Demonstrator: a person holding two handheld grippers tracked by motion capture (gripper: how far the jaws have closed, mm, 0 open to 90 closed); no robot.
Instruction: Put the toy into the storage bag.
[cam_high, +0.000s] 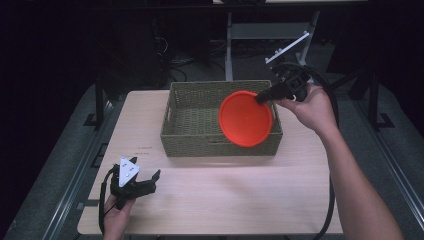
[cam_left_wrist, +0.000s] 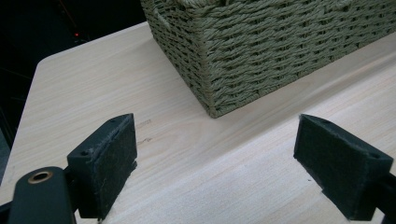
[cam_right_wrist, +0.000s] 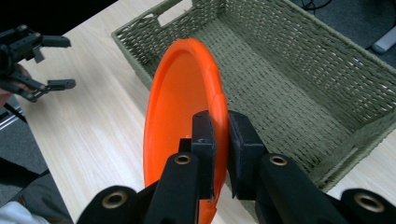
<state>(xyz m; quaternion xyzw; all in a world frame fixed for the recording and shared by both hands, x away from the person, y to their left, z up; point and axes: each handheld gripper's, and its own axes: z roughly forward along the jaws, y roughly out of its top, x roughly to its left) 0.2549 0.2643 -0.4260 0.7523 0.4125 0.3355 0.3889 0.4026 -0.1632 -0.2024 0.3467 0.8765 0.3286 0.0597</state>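
Right gripper (cam_high: 264, 96): its jaws were pressed together on the rim of the orange plate (cam_high: 246, 118), one pad on each face of the rim, as the right gripper view showed (cam_right_wrist: 220, 154).
Orange plate: it was held up on edge, tilted, above the right part of the woven basket (cam_high: 172, 120); in the high view its lower edge overlapped the basket's near wall. Its hollow face was turned toward the person's side (cam_right_wrist: 180, 107).
Right hand (cam_high: 310, 107): it reached in from the right of the table, beyond the basket's far right corner, with the cable trailing back along the forearm.
Left gripper (cam_high: 146, 181): its jaws stood spread wide with nothing between them; the left gripper view showed bare wood between the pads (cam_left_wrist: 105, 161).
Left hand (cam_high: 117, 212): it was at the near left corner of the table (cam_high: 225, 195), well apart from the basket.
Woven basket: it sat on the far middle of the table, its near corner ahead of the left gripper (cam_left_wrist: 261, 51); its inside (cam_right_wrist: 289, 79) was olive weave.
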